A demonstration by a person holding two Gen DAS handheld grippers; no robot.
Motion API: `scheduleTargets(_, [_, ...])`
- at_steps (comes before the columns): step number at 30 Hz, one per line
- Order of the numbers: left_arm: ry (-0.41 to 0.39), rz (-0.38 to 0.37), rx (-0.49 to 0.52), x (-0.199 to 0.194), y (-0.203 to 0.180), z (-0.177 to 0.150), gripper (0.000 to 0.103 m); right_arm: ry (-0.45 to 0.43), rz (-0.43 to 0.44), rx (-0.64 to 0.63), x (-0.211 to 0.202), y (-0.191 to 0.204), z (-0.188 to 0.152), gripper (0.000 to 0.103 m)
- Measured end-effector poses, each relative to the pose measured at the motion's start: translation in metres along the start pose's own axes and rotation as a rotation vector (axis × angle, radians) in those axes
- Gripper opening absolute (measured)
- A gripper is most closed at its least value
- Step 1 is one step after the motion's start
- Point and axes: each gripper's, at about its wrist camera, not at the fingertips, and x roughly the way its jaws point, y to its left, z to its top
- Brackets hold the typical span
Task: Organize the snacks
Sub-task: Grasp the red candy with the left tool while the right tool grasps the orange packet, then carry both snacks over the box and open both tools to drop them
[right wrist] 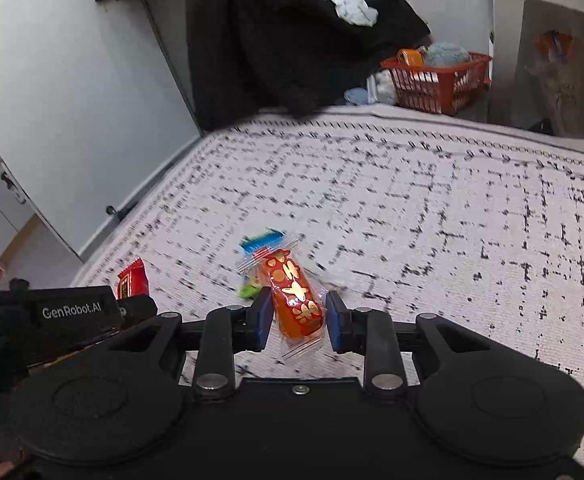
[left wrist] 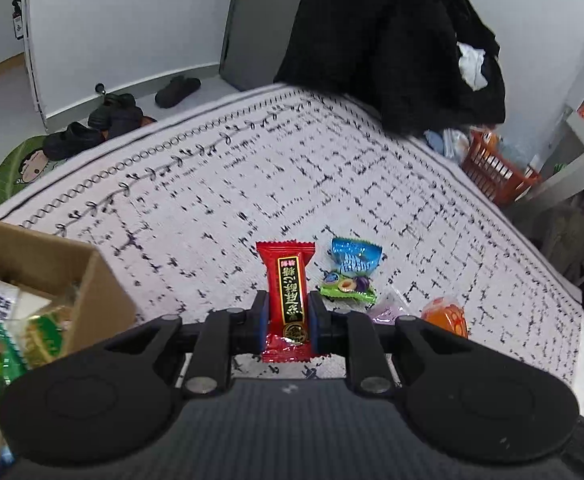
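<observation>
My left gripper [left wrist: 287, 312] is shut on a red snack packet [left wrist: 287, 300] with a black and gold label, held upright above the patterned cloth. A blue packet [left wrist: 355, 256], a green packet [left wrist: 346, 286] and an orange packet [left wrist: 446, 315] lie just to its right. My right gripper [right wrist: 298, 316] has an orange packet [right wrist: 295, 300] with gold marks between its fingers; the left pad touches it, a small gap shows at the right pad. The blue packet [right wrist: 261, 240] and green packet [right wrist: 249, 290] lie beyond it. The left gripper [right wrist: 71, 310] shows at the left with the red packet [right wrist: 133, 278].
An open cardboard box [left wrist: 51, 276] with several snack packets stands at the left. The white patterned cloth [left wrist: 332, 160] covers the table. A black coat [left wrist: 392, 40] hangs at the far edge. A red basket [right wrist: 438, 80] and shelves stand beyond. Shoes [left wrist: 111, 120] lie on the floor.
</observation>
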Motion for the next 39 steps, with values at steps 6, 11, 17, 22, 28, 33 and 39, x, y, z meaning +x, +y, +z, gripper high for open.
scheduleTargets(6, [-0.052, -0.024, 0.001, -0.032, 0.009, 0.008, 0.019, -0.053, 0.059, -0.012, -0.022, 0.02, 0.006, 0.028])
scheduleTargets(11, [-0.08, -0.015, -0.021, -0.053, 0.022, 0.009, 0.019, -0.081, 0.09, -0.018, -0.033, 0.038, 0.007, 0.027])
scheduleTargets(17, [-0.112, 0.01, -0.07, -0.077, 0.046, 0.013, 0.019, -0.075, 0.185, 0.015, -0.047, 0.06, 0.007, 0.027])
scheduleTargets(22, [-0.13, 0.028, -0.094, -0.098, 0.068, 0.015, 0.019, -0.088, 0.216, -0.053, -0.064, 0.09, 0.002, 0.027])
scheduleTargets(28, [-0.139, 0.058, -0.143, -0.122, 0.1, 0.011, 0.019, -0.079, 0.244, -0.111, -0.072, 0.119, -0.007, 0.027])
scheduleTargets(33, [-0.156, 0.095, -0.186, -0.143, 0.133, 0.007, 0.019, -0.06, 0.283, -0.152, -0.078, 0.14, -0.019, 0.027])
scheduleTargets(39, [-0.136, 0.119, -0.228, -0.156, 0.161, -0.002, 0.019, -0.016, 0.308, -0.221, -0.079, 0.166, -0.039, 0.027])
